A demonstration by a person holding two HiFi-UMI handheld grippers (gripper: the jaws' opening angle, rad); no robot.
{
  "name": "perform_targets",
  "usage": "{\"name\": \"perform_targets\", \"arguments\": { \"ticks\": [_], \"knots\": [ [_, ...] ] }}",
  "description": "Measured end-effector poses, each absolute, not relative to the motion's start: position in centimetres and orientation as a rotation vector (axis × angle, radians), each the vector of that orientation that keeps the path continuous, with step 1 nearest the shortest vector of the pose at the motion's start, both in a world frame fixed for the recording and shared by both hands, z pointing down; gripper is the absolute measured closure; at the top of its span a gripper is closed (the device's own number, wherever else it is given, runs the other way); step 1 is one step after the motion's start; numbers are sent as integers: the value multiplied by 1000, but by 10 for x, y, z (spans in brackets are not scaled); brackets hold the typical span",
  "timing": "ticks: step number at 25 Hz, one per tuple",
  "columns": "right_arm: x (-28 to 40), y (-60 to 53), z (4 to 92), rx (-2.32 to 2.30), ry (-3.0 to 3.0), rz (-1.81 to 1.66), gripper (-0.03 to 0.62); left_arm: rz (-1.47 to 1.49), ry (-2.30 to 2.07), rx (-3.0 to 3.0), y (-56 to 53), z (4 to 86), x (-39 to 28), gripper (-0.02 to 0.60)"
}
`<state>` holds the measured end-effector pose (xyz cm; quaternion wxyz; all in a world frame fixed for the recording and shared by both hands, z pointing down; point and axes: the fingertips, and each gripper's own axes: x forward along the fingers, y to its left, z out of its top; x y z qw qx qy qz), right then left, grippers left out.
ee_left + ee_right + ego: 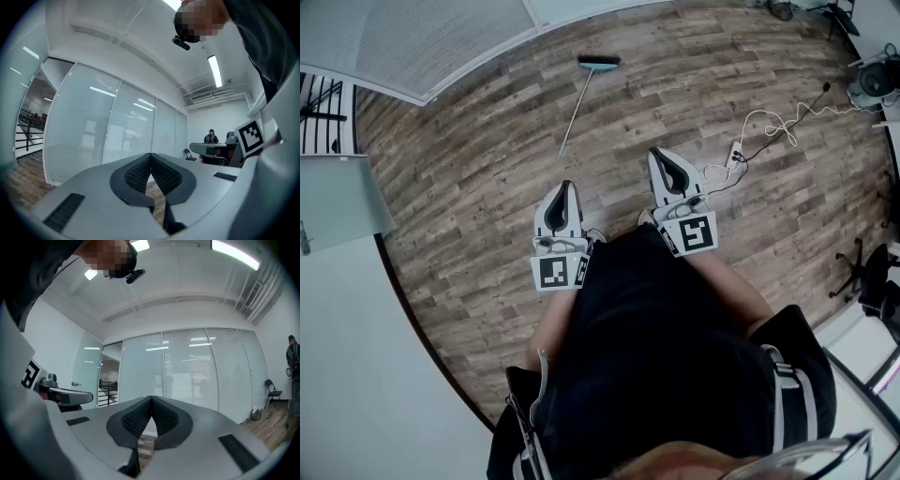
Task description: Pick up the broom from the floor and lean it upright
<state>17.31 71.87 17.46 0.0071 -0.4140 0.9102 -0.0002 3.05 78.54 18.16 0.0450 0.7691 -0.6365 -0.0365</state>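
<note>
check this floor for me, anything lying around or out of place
The broom lies flat on the wood floor, brush head toward the glass wall, not stood upright. To its right a white power strip and its tangled cable sprawl loose across the boards.

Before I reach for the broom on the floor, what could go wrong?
1. The thin broom lies flat on the floor and may roll or slip when gripped.
2. The left gripper and right gripper are both shut; unless opened first, they would just push it.
3. The white cable and power strip lie nearby on the right; a foot could catch them.
</note>
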Motion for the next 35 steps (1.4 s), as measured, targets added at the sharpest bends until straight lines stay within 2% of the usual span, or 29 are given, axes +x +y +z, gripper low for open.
{"name": "perform_targets", "arguments": {
  "ticks": [11,28,35],
  "knots": [
    [205,709,177,-1196,2831,-32,576,-96,-1975,2360,770,181,62,563],
    [303,671,229,-1213,2850,-174,574,-68,-2057,2218,727,193,107,563],
    [304,642,244,-1290,2878,-191,574,-83,-1929,2269,687,217,117,563]
  ]
}}
